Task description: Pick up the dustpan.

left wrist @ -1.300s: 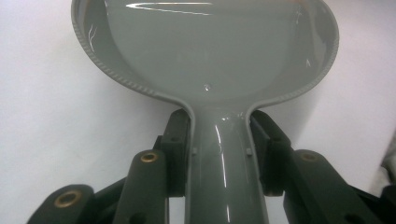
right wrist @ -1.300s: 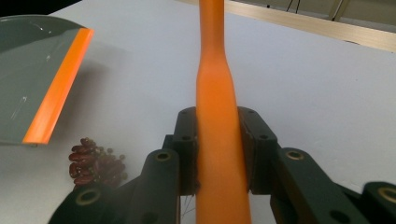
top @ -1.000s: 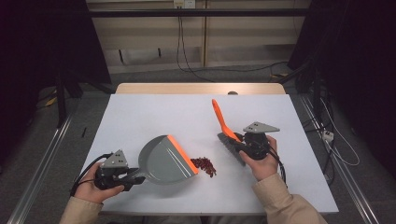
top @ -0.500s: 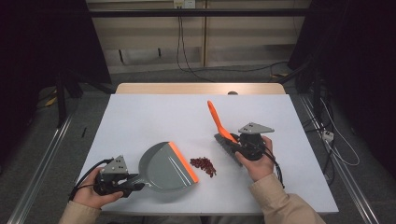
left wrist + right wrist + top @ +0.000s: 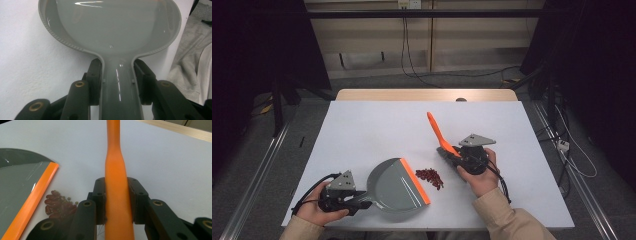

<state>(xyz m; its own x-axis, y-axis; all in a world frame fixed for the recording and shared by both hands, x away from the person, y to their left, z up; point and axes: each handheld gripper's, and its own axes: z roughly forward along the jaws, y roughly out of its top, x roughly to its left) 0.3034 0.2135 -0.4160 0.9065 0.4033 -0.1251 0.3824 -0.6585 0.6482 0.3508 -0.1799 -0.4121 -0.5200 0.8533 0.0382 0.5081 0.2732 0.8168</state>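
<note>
Grey plastic dustpan (image 5: 398, 186) with an orange front lip lies flat near the table's (image 5: 362, 125) near edge, left of centre; its handle runs toward the near-left corner and its mouth faces right. No writing can be read on anything. The left gripper (image 5: 357, 200) pinches that handle between both jaws. Just right of the lip sits a small heap of red beans (image 5: 431, 176). The right gripper (image 5: 452, 154) clamps an orange brush handle (image 5: 438, 132), which slants up toward the far edge. White tabletop; cables (image 5: 412, 60) trail across a dim grey floor behind.
</note>
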